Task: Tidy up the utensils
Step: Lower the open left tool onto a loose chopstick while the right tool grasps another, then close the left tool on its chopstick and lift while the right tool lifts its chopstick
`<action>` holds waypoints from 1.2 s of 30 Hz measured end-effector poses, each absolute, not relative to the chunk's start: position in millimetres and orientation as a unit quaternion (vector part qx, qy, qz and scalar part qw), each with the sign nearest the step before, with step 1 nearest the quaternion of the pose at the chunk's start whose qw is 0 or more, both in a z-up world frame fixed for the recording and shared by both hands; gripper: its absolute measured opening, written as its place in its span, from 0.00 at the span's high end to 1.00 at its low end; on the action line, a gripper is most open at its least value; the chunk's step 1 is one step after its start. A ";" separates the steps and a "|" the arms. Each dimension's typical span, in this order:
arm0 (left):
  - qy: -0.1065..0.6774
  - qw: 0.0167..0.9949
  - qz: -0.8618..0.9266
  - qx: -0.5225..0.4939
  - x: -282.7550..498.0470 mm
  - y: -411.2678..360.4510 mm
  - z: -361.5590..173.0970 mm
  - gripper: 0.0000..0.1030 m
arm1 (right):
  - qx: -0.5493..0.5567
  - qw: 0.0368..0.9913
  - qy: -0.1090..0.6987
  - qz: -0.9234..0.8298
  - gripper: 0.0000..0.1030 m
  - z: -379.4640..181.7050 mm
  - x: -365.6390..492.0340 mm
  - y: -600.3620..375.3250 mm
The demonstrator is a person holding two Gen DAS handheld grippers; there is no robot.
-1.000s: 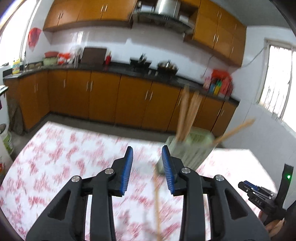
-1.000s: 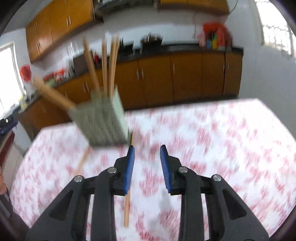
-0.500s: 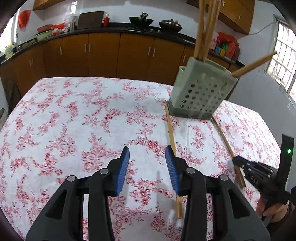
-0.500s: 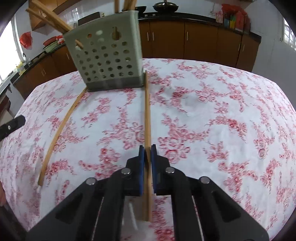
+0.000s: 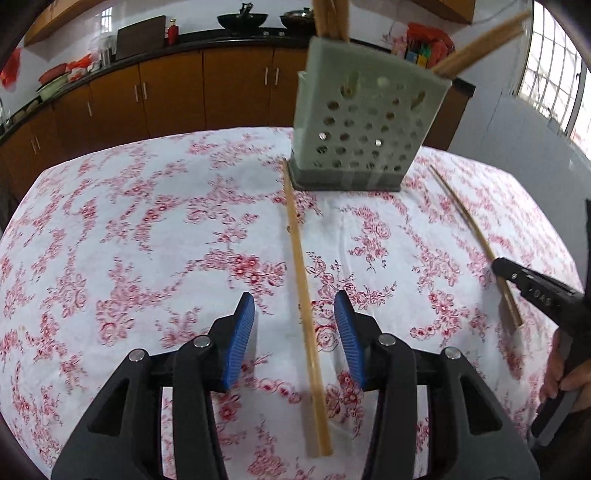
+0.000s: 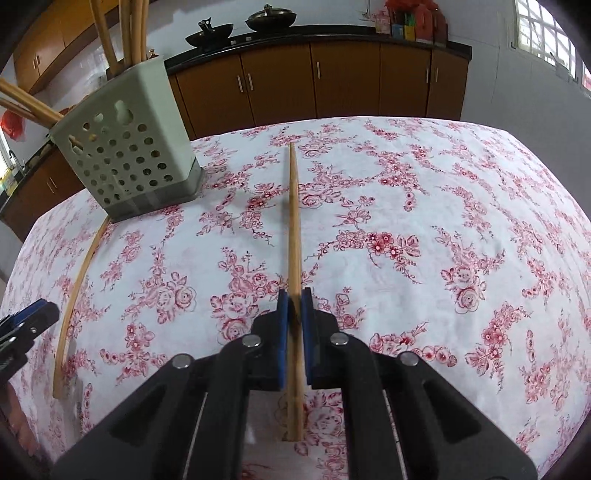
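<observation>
With my right gripper (image 6: 294,306) clamped on one chopstick (image 6: 293,236) lying on the tablecloth (image 6: 443,206), my left gripper (image 5: 294,314), just opening, straddles another chopstick (image 5: 300,266) untouched; I'd lower, pinch mid-shaft, then lift toward the holder (image 5: 364,125).

place: home kitchen | cabinets (image 6: 347,79): brown wood doors with metal handles, along the wall | counter (image 6: 317,31): dark top, wok (image 6: 209,34) and lidded pan (image 6: 272,17) on it | wall: white tiles | window (image 5: 554,66): barred, at right | table (image 5: 122,221): white cloth with red flowers | holder (image 6: 127,158): perforated, with chopsticks
</observation>
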State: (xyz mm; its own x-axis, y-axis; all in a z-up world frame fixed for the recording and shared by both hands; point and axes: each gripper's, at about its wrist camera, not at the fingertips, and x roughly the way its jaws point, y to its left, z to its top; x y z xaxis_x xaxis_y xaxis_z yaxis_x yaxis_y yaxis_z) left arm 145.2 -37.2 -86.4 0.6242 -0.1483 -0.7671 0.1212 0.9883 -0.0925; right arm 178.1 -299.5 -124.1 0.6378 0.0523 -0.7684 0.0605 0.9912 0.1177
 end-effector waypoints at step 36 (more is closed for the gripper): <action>0.423 0.905 0.011 -0.035 162.3 35.0 -98.2 0.82 | 0.041 0.907 0.419 0.012 0.92 -126.0 187.9 -288.3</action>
